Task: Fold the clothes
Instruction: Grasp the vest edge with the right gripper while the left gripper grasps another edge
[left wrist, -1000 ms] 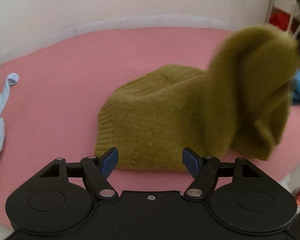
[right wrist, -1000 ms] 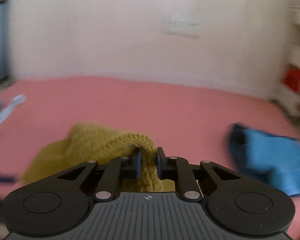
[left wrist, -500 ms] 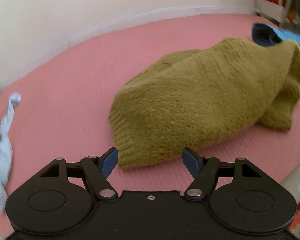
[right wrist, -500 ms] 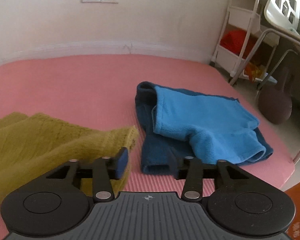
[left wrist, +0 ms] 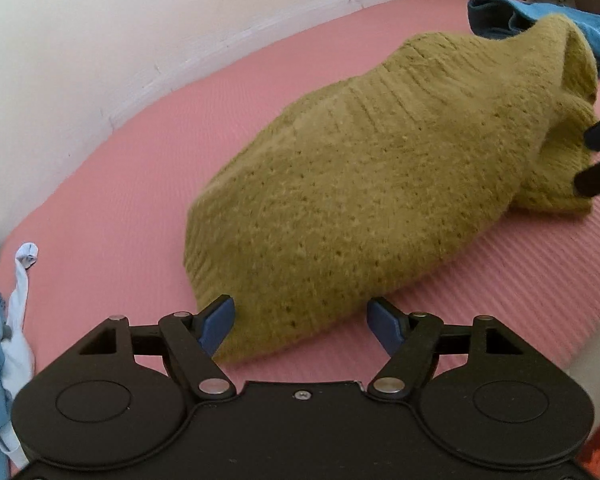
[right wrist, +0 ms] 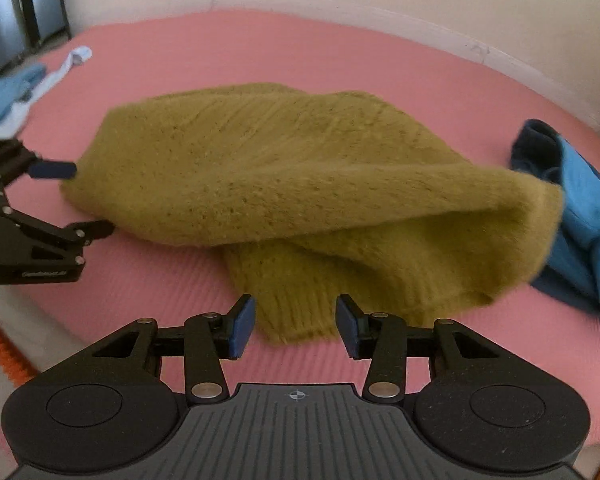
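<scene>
- A pink ribbed mat (left wrist: pixel 120 208) covers the surface, running up to a white wall (left wrist: pixel 100 40) with a pale strip along its base.
- An olive knitted sweater (left wrist: pixel 380 184) lies folded over in the middle of the mat, its ribbed hem toward the near edge in the right wrist view (right wrist: pixel 300 320).
- Blue folded clothes (right wrist: pixel 588 216) sit on the mat just beyond the sweater's far right end, touching it in the right wrist view.
- A light blue and white garment (left wrist: pixel 4 336) lies bunched at the mat's left edge, well apart from the sweater.
- The left claw (left wrist: pixel 300 320) is spread wide and holds nothing; its blue pads (left wrist: pixel 216 322) sit either side of the sweater's near corner, the left pad just beside the knit.
- The right claw (right wrist: pixel 296 328) is also released and grips nothing, its pads (right wrist: pixel 242 328) flanking the ribbed hem without closing on it.
- In the right wrist view the left claw shows at the far left, apart from the hem and parted at the sweater's corner.
</scene>
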The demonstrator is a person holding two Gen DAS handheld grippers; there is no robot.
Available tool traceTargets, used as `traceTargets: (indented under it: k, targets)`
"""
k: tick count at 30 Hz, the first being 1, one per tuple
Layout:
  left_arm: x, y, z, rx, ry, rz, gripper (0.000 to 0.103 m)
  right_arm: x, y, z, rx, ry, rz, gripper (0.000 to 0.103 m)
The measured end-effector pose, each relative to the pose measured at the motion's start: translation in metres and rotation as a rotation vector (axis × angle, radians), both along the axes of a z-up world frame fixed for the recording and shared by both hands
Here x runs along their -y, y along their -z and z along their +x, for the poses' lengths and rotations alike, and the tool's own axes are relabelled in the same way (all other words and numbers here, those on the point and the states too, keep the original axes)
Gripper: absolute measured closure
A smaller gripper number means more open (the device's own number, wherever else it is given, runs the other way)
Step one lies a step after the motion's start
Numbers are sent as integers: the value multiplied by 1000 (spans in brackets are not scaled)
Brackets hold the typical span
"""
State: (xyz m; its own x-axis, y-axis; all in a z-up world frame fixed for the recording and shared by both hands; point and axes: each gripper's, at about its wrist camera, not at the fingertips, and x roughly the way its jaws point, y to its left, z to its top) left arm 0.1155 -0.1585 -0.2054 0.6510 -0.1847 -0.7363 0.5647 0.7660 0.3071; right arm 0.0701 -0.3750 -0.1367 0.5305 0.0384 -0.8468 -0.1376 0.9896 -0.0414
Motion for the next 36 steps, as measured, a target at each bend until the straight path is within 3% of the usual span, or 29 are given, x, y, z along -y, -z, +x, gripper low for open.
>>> traceTargets:
  k: [2,8,11,12,13,18,24,36]
  targets:
    - [-3,1,7,-24,-15,-30,34,-7,6,7,-27,-18,-17,62]
    - [0,4,15,-14,-59,-71,57,-15,18,16,-67,-7,-25,66]
    - [4,5,21,-3,-79,-102,75,-16,16,18,-59,11,-17,76]
    - [5,4,23,-3,-88,-119,86,-16,16,19,-59,15,-12,83]
    - [6,3,26,-4,-97,-136,89,-18,14,20,-58,21,-18,89]
    - [-4,-21,27,34,-149,-249,91,-20,0,16,-13,60,-23,95]
    - [-17,-76,19,135,-165,-364,92,-5,-52,-2,141,85,-9,95]
    - [-52,-165,-15,297,-186,-437,92,6,-169,-26,451,115,-38,95]
